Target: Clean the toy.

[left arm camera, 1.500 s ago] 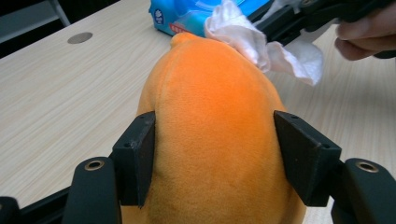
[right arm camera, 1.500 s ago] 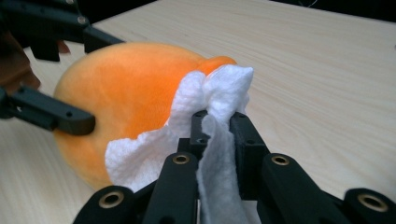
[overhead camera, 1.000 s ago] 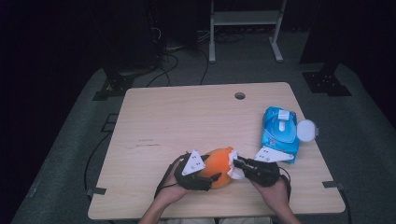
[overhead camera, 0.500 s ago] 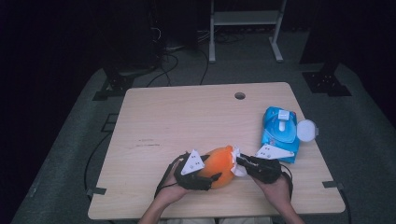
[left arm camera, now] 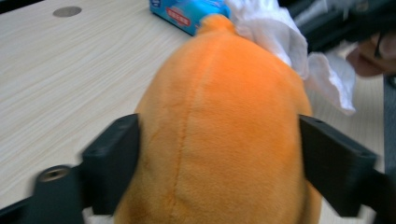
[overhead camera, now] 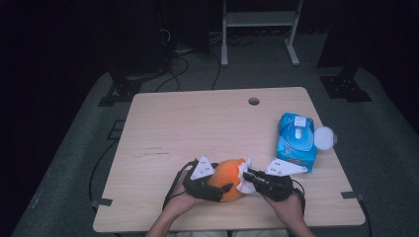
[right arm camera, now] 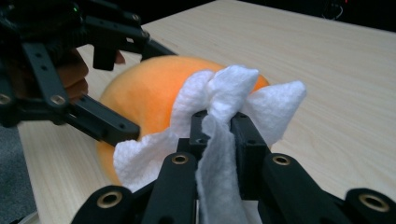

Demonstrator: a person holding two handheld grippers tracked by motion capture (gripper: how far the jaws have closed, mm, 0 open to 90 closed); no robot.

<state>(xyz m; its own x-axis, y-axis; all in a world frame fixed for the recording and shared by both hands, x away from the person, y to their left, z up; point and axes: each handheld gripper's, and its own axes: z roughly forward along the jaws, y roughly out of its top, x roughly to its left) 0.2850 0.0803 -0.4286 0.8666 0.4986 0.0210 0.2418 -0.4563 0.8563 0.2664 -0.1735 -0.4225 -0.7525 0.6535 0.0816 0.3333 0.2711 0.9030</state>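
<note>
An orange plush toy (overhead camera: 226, 173) sits near the table's front edge. My left gripper (overhead camera: 223, 181) holds it from the left. In the left gripper view both black jaws touch the sides of the plush (left arm camera: 219, 130), and they have just been opening around it. My right gripper (right arm camera: 219, 121) is shut on a crumpled white wipe (right arm camera: 224, 88). It holds the wipe against the right side of the plush (right arm camera: 140, 102). From above, the wipe (overhead camera: 243, 180) lies between the plush and the right gripper (overhead camera: 248, 174).
A blue pack of wipes (overhead camera: 296, 140) lies at the right of the wooden table (overhead camera: 197, 128), its round white lid (overhead camera: 323, 137) flipped open. A cable hole (overhead camera: 254, 101) sits near the far edge. Dark floor, cables and a metal stand lie beyond.
The right gripper and its wipe have shifted slightly against the plush. The left hand has kept still.
</note>
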